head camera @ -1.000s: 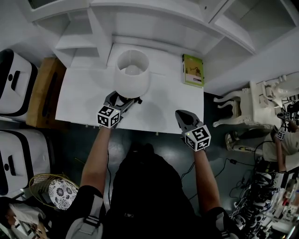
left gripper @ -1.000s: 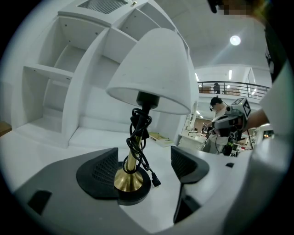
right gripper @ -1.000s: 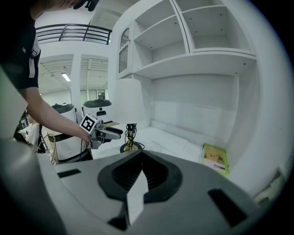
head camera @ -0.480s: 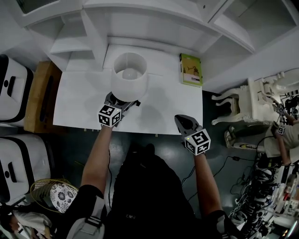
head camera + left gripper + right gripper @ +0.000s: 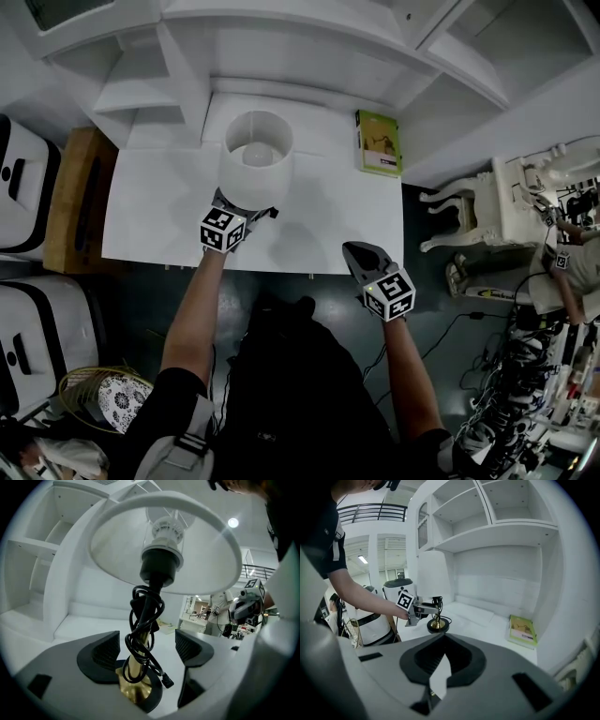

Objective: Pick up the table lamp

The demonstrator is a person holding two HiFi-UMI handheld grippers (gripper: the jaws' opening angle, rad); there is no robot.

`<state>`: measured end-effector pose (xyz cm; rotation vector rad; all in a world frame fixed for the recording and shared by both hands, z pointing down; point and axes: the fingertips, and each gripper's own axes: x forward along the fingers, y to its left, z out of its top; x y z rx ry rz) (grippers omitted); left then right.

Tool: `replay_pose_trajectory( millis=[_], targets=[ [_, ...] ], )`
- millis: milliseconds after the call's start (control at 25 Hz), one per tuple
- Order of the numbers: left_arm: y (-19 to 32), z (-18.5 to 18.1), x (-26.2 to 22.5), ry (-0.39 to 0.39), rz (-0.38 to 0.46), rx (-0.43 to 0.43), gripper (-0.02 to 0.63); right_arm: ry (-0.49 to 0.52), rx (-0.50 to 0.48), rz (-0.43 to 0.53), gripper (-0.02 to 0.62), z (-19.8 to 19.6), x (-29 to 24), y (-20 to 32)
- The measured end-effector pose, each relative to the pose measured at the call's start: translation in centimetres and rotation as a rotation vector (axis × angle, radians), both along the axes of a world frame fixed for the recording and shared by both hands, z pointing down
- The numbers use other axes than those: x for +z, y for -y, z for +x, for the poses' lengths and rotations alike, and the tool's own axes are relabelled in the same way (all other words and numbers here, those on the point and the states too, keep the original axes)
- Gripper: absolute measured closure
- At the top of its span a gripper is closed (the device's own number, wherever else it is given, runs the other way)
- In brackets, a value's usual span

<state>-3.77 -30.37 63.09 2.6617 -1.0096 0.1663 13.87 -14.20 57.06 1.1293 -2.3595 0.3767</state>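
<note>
The table lamp stands on the white table (image 5: 159,211). Its white shade (image 5: 255,159) hides the base in the head view. In the left gripper view the brass stem (image 5: 139,660) rises from a black base, with a black cord (image 5: 146,616) coiled round it below the shade (image 5: 117,545). My left gripper (image 5: 146,648) (image 5: 248,210) is open, one pad on each side of the stem with a gap on both sides. My right gripper (image 5: 359,255) (image 5: 442,638) hangs at the table's front edge, shut and holding nothing. The right gripper view shows the lamp base (image 5: 438,624) far off.
A green book (image 5: 378,142) lies at the table's back right by the wall. White shelving (image 5: 281,47) rises behind the table. A wooden cabinet (image 5: 80,197) stands at the left, an ornate white chair (image 5: 487,202) and floor cables (image 5: 525,375) at the right.
My left gripper has slid further in under the shade, its jaws now either side of the stem. The right gripper has stayed near the front edge.
</note>
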Motion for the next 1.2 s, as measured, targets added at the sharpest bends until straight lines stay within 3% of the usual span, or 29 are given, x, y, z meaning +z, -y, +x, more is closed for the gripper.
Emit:
replay_pose_trajectory(
  millis=[680, 760, 880, 1200],
  targets=[
    [1.6, 2.4, 0.0, -0.005, 0.053, 0.030, 0.255, -0.016, 0.039, -0.030, 0.588, 1.7, 0.8, -1.0],
    [1.9, 2.3, 0.1, -0.004, 0.055, 0.005, 0.288, -0.019, 0.042, -0.034, 0.588, 2.1, 1.1, -1.1],
    [2.4, 1.8, -0.2, 0.000, 0.061, -0.034, 0.408, -0.022, 0.048, -0.042, 0.588, 2.6, 1.3, -1.3],
    [2.7, 1.4, -0.3, 0.010, 0.069, -0.050, 0.460, -0.021, 0.060, -0.055, 0.588, 3.0, 1.8, -1.6]
  ],
)
